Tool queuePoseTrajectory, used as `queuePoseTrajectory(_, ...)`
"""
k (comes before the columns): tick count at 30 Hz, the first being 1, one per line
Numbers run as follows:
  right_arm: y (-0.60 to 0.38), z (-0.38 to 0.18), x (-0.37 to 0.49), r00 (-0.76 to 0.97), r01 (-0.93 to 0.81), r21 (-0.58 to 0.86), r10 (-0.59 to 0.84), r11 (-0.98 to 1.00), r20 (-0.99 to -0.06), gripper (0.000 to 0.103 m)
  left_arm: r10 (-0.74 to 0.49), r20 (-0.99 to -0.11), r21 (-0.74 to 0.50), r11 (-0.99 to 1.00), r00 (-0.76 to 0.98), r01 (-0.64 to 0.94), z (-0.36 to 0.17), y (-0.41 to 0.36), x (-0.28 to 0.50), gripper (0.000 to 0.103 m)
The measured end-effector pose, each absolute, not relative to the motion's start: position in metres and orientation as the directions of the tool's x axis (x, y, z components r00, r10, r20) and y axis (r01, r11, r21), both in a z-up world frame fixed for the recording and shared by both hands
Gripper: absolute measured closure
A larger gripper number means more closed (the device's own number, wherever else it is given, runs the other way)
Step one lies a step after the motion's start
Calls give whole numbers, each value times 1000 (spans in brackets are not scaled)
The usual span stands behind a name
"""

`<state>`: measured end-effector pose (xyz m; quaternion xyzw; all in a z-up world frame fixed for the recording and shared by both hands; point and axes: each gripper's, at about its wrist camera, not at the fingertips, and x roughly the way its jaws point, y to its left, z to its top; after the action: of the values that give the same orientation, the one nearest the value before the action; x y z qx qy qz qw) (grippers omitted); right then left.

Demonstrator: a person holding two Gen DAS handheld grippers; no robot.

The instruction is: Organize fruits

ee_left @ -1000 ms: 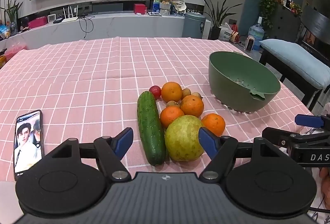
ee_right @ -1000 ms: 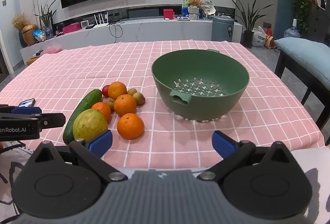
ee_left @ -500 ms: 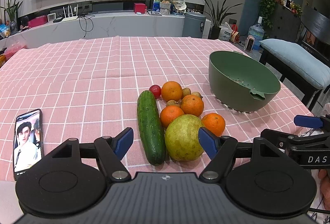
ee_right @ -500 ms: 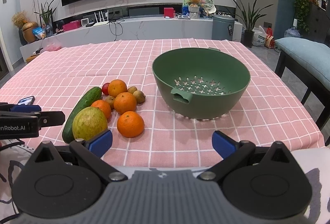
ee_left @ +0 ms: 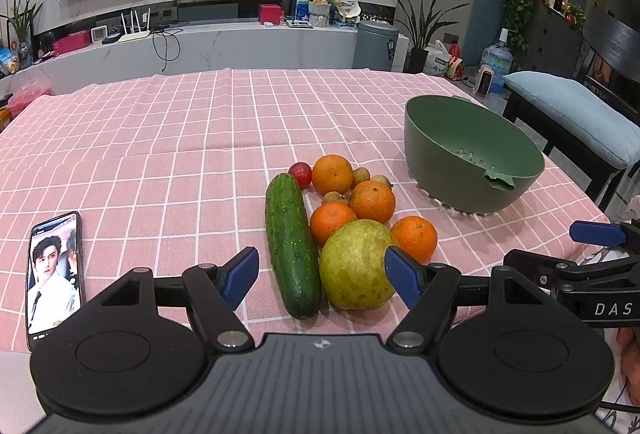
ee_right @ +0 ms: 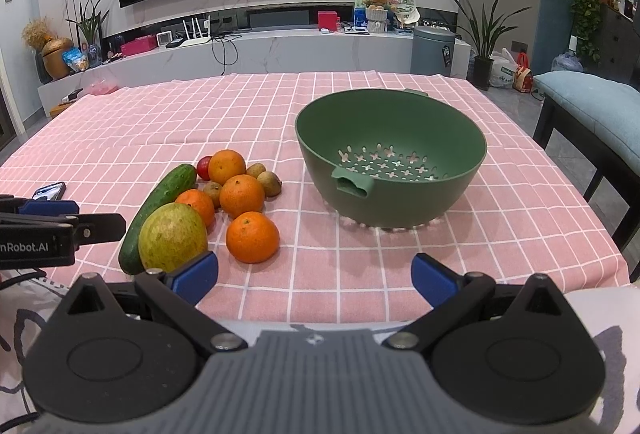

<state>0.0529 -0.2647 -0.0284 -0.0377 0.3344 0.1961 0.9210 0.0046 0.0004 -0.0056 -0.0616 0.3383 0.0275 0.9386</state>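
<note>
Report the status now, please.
Left gripper and right gripper open, empty. Fruit pile beside empty green perforated bowl. Long green cucumber lies against pile.

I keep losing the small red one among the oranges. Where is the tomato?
The tomato sits at the far end of the pile, touching the cucumber's far tip on its left and the farthest orange on its right, in both views.
</note>
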Motion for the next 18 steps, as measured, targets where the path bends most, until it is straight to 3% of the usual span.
queuePoseTrajectory(18, -265, -29, 54, 697, -386, 58, 332, 921, -636, 4, 11, -640, -95, 991, 768, -93, -6, 0, 5, 19)
